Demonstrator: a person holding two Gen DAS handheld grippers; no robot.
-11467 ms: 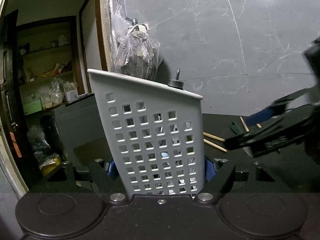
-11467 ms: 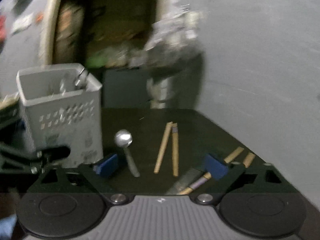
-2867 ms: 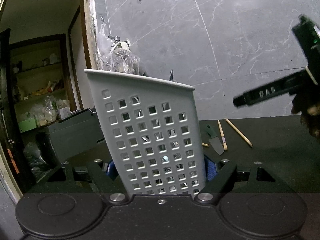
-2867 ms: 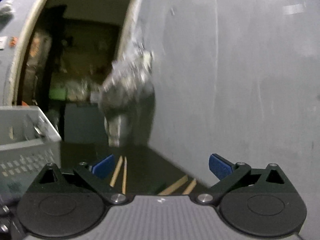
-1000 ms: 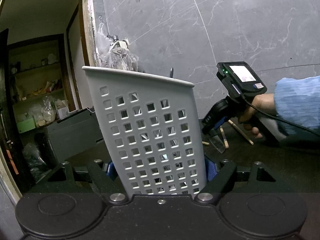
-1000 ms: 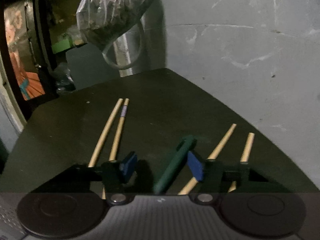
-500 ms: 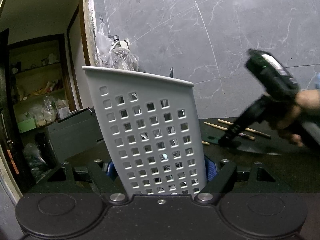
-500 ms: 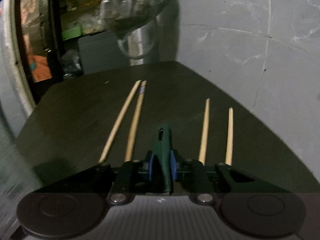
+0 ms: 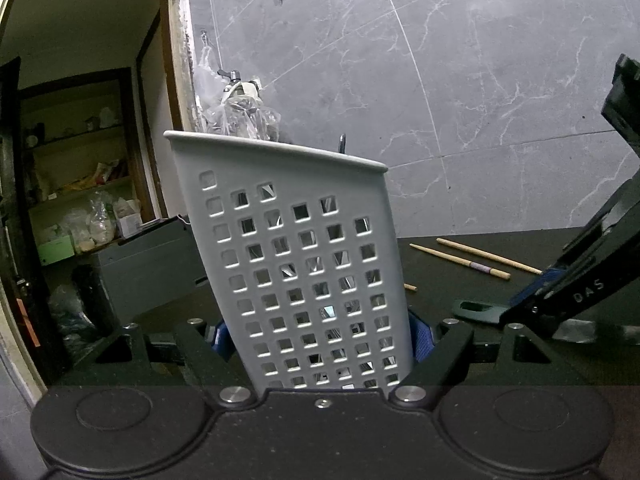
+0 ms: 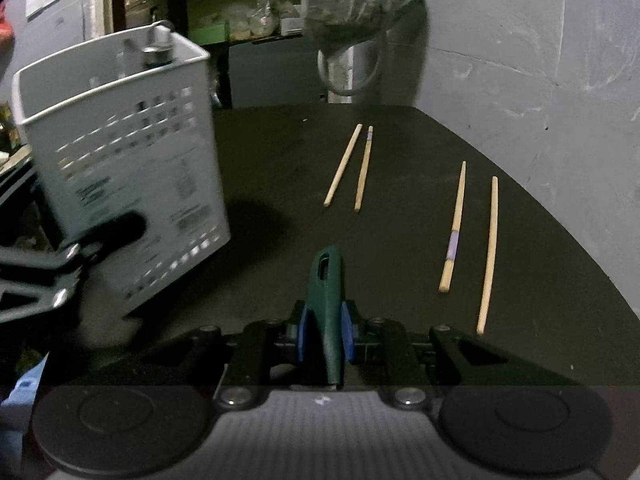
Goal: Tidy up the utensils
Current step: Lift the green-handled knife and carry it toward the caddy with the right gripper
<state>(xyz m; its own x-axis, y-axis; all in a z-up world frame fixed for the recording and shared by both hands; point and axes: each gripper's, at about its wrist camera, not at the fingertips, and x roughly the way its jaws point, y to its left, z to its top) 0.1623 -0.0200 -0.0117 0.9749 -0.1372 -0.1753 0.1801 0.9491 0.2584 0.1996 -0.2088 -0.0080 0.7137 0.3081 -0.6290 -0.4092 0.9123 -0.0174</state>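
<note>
My left gripper [image 9: 320,336] is shut on the grey perforated basket [image 9: 296,260], blue pads pressed on both its sides. The basket stands slightly tilted, and metal utensil handles [image 10: 156,48] poke above its rim. My right gripper [image 10: 325,332] is shut on the dark green handle of a knife [image 10: 326,280], which points forward between the pads. In the left wrist view the knife handle [image 9: 476,310] and the right gripper [image 9: 520,308] are just right of the basket. In the right wrist view the basket [image 10: 120,152] stands to the left. Two pairs of wooden chopsticks [image 10: 354,168] [image 10: 472,232] lie on the dark counter.
The black counter [image 10: 400,264] ends at a grey marble wall [image 9: 480,100] behind and to the right. A clear plastic bag [image 10: 352,0] hangs at the wall's corner. A doorway to a storeroom with shelves [image 9: 80,200] opens on the left.
The right gripper closed on the knife's green handle and carried it left, toward the basket, which now shows in its view. The left gripper and the basket stayed still.
</note>
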